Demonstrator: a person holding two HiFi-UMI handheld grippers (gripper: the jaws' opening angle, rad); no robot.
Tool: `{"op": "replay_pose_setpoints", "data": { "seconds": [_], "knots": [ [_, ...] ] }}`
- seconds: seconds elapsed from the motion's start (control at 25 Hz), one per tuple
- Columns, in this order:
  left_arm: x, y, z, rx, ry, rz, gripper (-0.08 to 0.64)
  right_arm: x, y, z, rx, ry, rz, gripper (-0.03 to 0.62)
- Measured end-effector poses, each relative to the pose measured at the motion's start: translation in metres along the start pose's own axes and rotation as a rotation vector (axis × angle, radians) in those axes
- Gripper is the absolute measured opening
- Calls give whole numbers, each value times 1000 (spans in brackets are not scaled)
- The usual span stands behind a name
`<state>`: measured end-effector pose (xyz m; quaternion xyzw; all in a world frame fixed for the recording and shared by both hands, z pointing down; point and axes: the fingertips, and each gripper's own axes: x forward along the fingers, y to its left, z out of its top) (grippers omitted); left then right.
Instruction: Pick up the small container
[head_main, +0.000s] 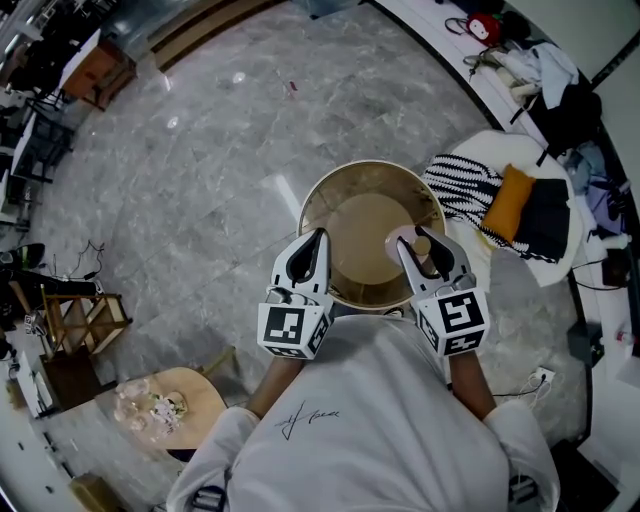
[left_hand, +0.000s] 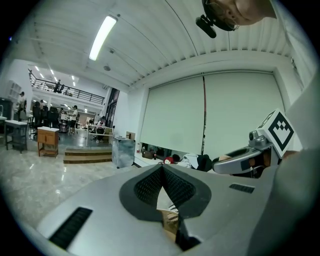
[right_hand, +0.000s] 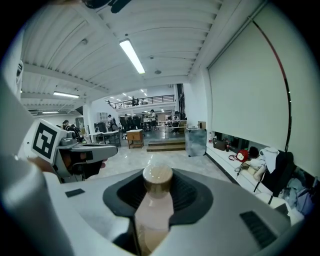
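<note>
Head view: small container (head_main: 408, 238), a pale pink bottle with a round tan cap (head_main: 423, 245), is gripped in the right gripper (head_main: 420, 241) above a round beige table (head_main: 360, 225). The left gripper (head_main: 319, 238) is closed on nothing.

Left gripper view: ribbed dark pads (left_hand: 147, 187) are seen meeting at the tips, with nothing between them.

Right gripper view: the jaws are held fairly wide, pressed on the smooth cylindrical body (right_hand: 152, 210) below the cap. The container is judged light, rigid and rather slippery; hold is best taken on the body, not the cap.
</note>
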<state>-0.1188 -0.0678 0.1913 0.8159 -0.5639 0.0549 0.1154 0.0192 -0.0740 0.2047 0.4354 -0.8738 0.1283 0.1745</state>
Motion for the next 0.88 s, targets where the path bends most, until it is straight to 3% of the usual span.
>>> {"op": "replay_pose_setpoints", "data": {
  "seconds": [0.88],
  "knots": [
    [-7, -1, 4, 24, -12, -13, 15, -7, 0, 3, -13, 5, 38, 135]
  ]
}}
